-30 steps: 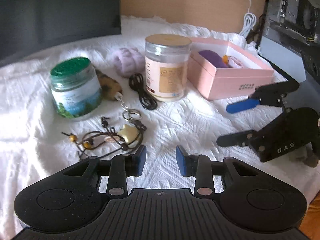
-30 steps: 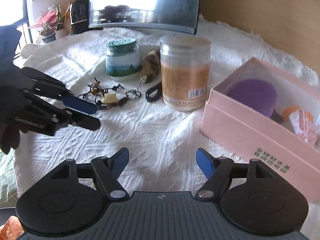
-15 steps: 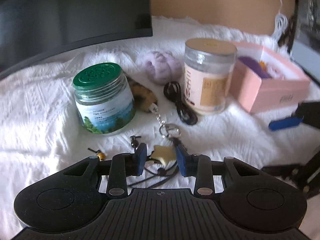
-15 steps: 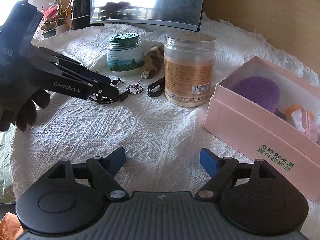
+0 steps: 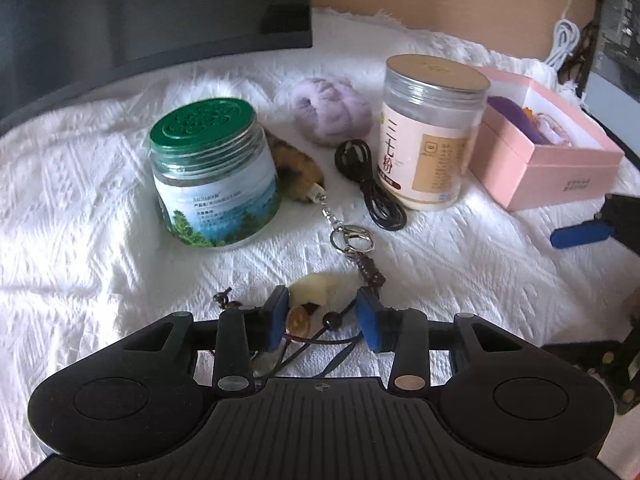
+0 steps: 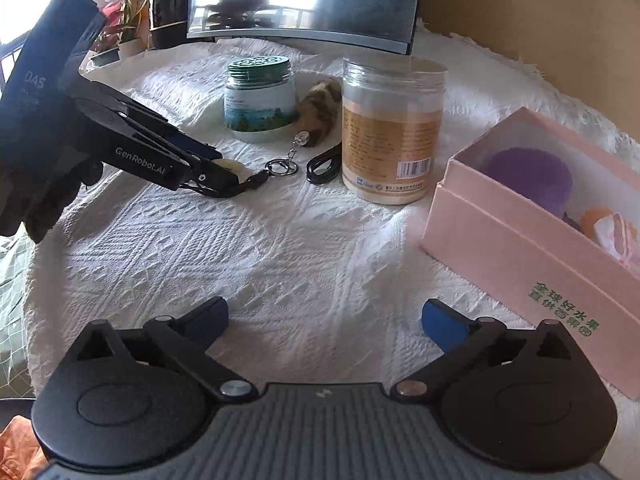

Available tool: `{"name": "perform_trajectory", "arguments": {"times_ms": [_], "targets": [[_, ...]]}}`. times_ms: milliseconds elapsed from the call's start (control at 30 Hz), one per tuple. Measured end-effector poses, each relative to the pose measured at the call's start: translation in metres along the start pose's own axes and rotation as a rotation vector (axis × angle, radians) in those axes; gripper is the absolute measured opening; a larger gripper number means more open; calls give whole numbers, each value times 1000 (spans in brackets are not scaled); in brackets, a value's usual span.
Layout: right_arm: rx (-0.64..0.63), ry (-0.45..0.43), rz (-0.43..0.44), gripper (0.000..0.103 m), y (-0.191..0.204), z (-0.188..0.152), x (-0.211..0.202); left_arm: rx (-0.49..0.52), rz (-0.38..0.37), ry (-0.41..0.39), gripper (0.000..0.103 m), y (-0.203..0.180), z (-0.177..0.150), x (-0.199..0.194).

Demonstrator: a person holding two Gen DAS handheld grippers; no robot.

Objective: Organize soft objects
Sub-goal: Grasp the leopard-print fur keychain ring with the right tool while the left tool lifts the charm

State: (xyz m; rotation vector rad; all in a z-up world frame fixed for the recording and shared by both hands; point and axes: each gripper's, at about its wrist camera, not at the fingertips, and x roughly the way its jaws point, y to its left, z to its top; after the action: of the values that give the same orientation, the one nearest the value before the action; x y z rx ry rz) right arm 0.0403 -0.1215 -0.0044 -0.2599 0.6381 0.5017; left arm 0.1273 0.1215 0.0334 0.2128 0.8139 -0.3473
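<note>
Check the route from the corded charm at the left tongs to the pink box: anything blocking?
Yes. The tan-lidded jar and black cable lie between the corded charm and the pink box; left tongs straddle the charm.

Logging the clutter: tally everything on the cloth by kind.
Jars: 2, green-lid jar, tan-lid jar
Boxes: 1, pink box
Scrunchies: 1
Cables: 1
Fur keychains: 1
Corded charms: 1
Total: 7

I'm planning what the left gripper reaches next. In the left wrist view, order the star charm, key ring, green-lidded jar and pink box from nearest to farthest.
From the left gripper:
1. star charm, between the fingers
2. key ring, just ahead
3. green-lidded jar, ahead left
4. pink box, far right
</note>
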Motion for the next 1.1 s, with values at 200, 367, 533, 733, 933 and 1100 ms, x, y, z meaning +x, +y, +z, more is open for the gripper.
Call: {"name": "perform_trajectory", "arguments": {"times_ms": [200,367,533,733,933,1100], "targets": [[-3,5,11,103,-1,1,1,-122,21,-95,23,7,-8,-11],[51,-4,-4,93,-10,7,-2,-242,27,-270,23,30,-12,-56],[95,-35,10,64,-14,37,-22,-337,34,-418,23,53,-15,-92],[12,1,96,46,5,126,-40,-405,-2,-506,23,71,-15,-102],[-58,259,97,33,30,204,32,-450,-17,-533,23,87,-21,-101],[-202,449,0,33,58,212,99,-472,-34,-540,23,102,-22,-96]]}}
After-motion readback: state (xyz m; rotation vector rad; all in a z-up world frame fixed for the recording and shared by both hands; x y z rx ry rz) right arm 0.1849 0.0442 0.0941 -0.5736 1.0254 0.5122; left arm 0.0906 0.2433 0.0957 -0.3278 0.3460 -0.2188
